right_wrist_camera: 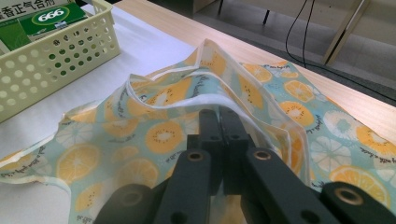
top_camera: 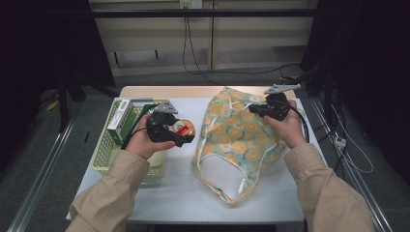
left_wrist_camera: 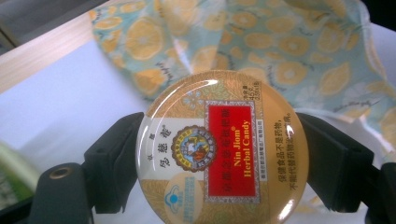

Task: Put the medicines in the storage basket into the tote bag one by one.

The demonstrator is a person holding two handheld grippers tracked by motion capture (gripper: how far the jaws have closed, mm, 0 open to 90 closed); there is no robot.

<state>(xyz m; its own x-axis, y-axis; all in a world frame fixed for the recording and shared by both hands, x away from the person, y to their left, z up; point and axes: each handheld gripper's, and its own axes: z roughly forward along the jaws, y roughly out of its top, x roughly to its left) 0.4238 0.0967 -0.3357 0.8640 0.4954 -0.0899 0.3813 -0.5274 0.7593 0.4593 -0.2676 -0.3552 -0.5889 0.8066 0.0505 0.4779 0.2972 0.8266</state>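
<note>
We see a white-topped counter (top_camera: 179, 193) with a wooden far edge, a dim room and trailing cables behind it. Our left gripper (top_camera: 187, 137) is clamped on a round gold candy tin (left_wrist_camera: 222, 148), one jaw pressing each side of it, the red-labelled lid facing the gripper's camera. Just behind that gripper sits a pale perforated basket (top_camera: 104, 150) with a green and white box (top_camera: 120, 121) standing inside it. Ahead of the tin lies a fabric bag (top_camera: 239, 140) printed with citrus slices, its handle loop resting flat on the counter. Our right gripper (right_wrist_camera: 223, 122) is clenched, its jaws shut together on the white-trimmed rim of the bag, raising that edge so the fabric folds up around the jaw tips.
</note>
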